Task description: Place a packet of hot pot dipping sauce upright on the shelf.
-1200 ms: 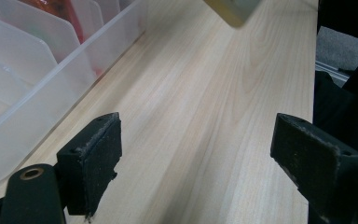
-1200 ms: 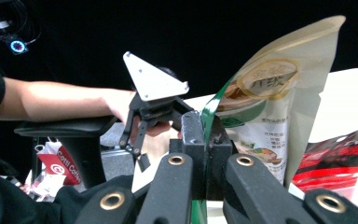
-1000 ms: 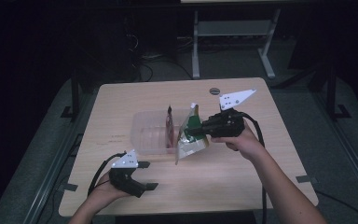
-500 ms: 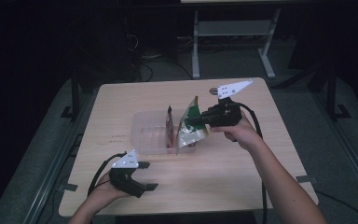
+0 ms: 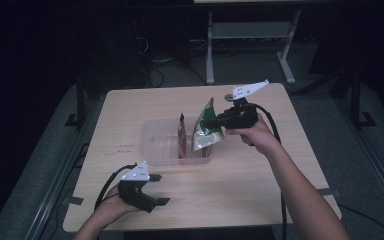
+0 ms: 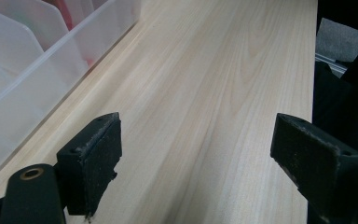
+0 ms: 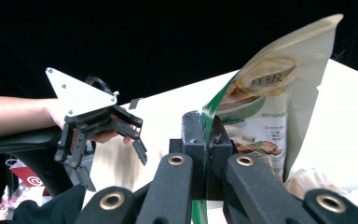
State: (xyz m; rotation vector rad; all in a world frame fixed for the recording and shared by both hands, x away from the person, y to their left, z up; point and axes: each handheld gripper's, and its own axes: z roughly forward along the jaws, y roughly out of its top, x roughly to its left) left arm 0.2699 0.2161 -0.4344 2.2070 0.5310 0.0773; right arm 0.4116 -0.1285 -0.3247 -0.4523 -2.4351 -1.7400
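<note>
A green and cream snack pouch [image 5: 206, 131] hangs upright over the right end of a clear plastic bin [image 5: 155, 145] with dividers. My right gripper [image 5: 214, 120] is shut on the pouch's upper edge; the right gripper view shows the pouch [image 7: 265, 102] pinched between the two pads [image 7: 193, 140]. A dark red packet [image 5: 181, 136] stands inside the bin. My left gripper [image 5: 159, 189] rests near the table's front left, open and with nothing in it. In the left gripper view its wide-apart fingers [image 6: 95, 154] frame bare wood, with the bin [image 6: 37, 70] at the upper left.
The wooden table [image 5: 260, 185] has free room to the right and in front of the bin. A small round object [image 5: 228, 97] lies on the table behind my right gripper. Dark floor and a metal frame [image 5: 250, 35] lie beyond the far edge.
My right gripper has carried the pouch toward the far side of the table, over the bin's right end. The left gripper has not moved.
</note>
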